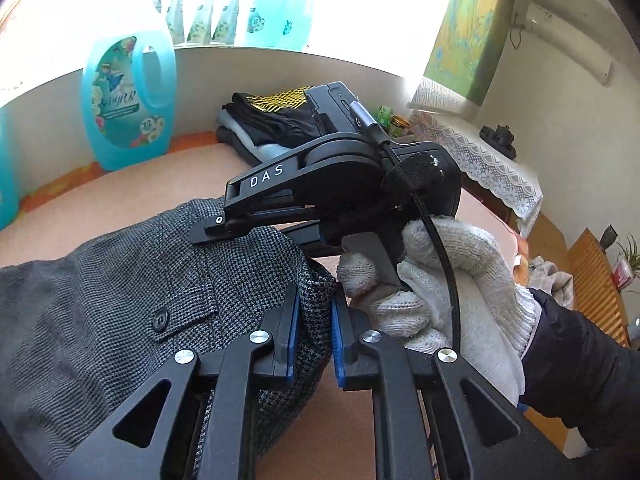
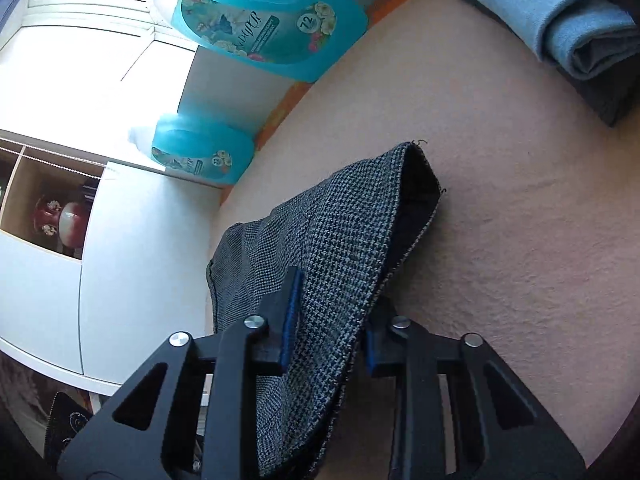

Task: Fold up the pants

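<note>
The pants [image 1: 132,304] are a coarse grey houndstooth weave, with a dark round button [image 1: 161,319] on a flapped pocket and a darker lining showing at the open end [image 2: 420,184]. They lie on the tabletop [image 1: 160,192], which is covered in a soft, slightly nubby peach cloth, and part of the fabric is gathered and lifted between the two tools.

The left hand-held gripper [image 1: 314,320] is clenched on a bunched fold of the pants, blue pads pressing the cloth from both sides. The right hand-held gripper [image 2: 328,320] is likewise clamped on the fabric, which drapes through its fingers; in the left view its black body crosses above the pants, held by a white knitted glove [image 1: 440,280].

In the right view the pants run lengthwise away from the camera, their open end pointing toward the far part of the tabletop.

Behind, two turquoise plastic jugs [image 2: 260,20] with floral labels stand against a white wall under a bright window. A stack of folded clothes [image 1: 272,124], black, yellow-patterned and pale blue, sits at the far edge. A lace cloth [image 1: 480,160] covers furniture to the right.
</note>
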Demonstrator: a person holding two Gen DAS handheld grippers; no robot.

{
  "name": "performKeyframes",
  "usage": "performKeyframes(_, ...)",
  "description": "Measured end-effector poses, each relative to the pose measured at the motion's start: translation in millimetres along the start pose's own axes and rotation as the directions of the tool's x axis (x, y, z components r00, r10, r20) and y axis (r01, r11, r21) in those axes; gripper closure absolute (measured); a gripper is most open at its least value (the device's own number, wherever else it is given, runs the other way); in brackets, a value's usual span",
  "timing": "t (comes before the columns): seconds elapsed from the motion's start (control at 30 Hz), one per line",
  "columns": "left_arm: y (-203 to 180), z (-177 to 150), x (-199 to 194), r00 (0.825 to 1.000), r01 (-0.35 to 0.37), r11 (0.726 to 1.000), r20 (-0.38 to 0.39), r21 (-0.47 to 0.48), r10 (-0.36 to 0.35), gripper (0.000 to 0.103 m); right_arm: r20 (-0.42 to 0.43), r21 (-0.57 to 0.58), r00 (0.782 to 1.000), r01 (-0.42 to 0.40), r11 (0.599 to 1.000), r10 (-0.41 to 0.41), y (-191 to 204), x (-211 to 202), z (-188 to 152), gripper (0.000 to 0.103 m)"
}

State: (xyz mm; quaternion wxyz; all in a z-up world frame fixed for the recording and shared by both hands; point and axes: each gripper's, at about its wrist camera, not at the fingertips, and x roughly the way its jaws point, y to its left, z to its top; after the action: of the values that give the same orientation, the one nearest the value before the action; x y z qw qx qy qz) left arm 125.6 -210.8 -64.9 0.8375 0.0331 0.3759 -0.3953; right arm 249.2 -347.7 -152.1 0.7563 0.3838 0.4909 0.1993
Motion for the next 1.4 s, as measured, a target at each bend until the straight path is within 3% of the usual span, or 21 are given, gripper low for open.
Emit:
performKeyframes(0.2, -1, 6, -10, 0.999, 0.03, 1.0, 0.045, -0.006, -0.03, 0.091, 0.085, -0.155, 0.994, 0.073, 0.985, -0.061, 40, -24, -1, 0.09)
performKeyframes(0.4, 13, -5, -41, 0.998, 0.058, 0.998, 0.035, -0.014, -0.057, 0.089, 0.077, -0.136, 0.992, 0.109, 0.985, -0.099, 43, -21, 0, 0.09)
performKeyframes(0.47, 18, -15, -56, 0.999, 0.022, 1.0, 0.027, 0.006, -0.022, 0.089, 0.074, -0.097, 0.992, 0.111, 0.989, -0.104, 34, -19, 0, 0.09)
performKeyframes(0.57, 41, -25, -77, 0.995, -0.097, 0.995, 0.032, 0.03, 0.096, 0.089, 0.076, -0.07, 0.989, 0.131, 0.989, -0.125, 24, -15, -2, 0.09)
performKeyframes(0.67, 85, -30, -80, 0.976, -0.216, 0.976, -0.007, -0.006, 0.216, 0.089, 0.085, -0.058, 0.99, 0.121, 0.991, -0.116, 23, -17, -4, 0.09)
performKeyframes(0.73, 114, -28, -74, 0.95, -0.311, 0.95, -0.034, -0.007, 0.311, 0.089, 0.093, -0.069, 0.989, 0.118, 0.991, -0.112, 29, -19, -4, 0.09)
performKeyframes(0.8, 144, -18, -64, 0.937, -0.346, 0.937, -0.064, -0.05, 0.342, 0.089, 0.102, -0.086, 0.988, 0.125, 0.988, -0.116, 35, -22, -5, 0.09)
performKeyframes(0.9, 173, -2, -41, 0.904, -0.425, 0.903, -0.068, -0.056, 0.422, 0.089, 0.11, -0.094, 0.987, 0.128, 0.987, -0.118, 40, -24, -7, 0.09)
performKeyframes(0.97, 189, 5, -25, 0.919, -0.393, 0.916, -0.085, -0.087, 0.386, 0.089, 0.108, -0.088, 0.987, 0.13, 0.988, -0.121, 38, -24, -6, 0.09)
performKeyframes(1.07, 204, 10, 5, 0.903, -0.422, 0.903, -0.121, -0.083, 0.412, 0.089, 0.098, -0.066, 0.987, 0.134, 0.989, -0.128, 30, -20, -3, 0.09)
performKeyframes(1.2, 230, -4, 34, 0.852, -0.508, 0.857, -0.198, -0.092, 0.484, 0.089, 0.084, -0.042, 0.985, 0.151, 0.988, -0.147, 17, -12, 0, 0.091)
performKeyframes(1.23, 231, -9, 35, 0.845, -0.523, 0.849, -0.171, -0.071, 0.507, 0.088, 0.08, -0.042, 0.985, 0.157, 0.987, -0.154, 15, -10, 0, 0.091)
performKeyframes(1.4, 224, -7, 18, 0.847, -0.523, 0.85, -0.149, -0.06, 0.511, 0.088, 0.079, -0.032, 0.987, 0.145, 0.989, -0.142, 14, -9, 1, 0.091)
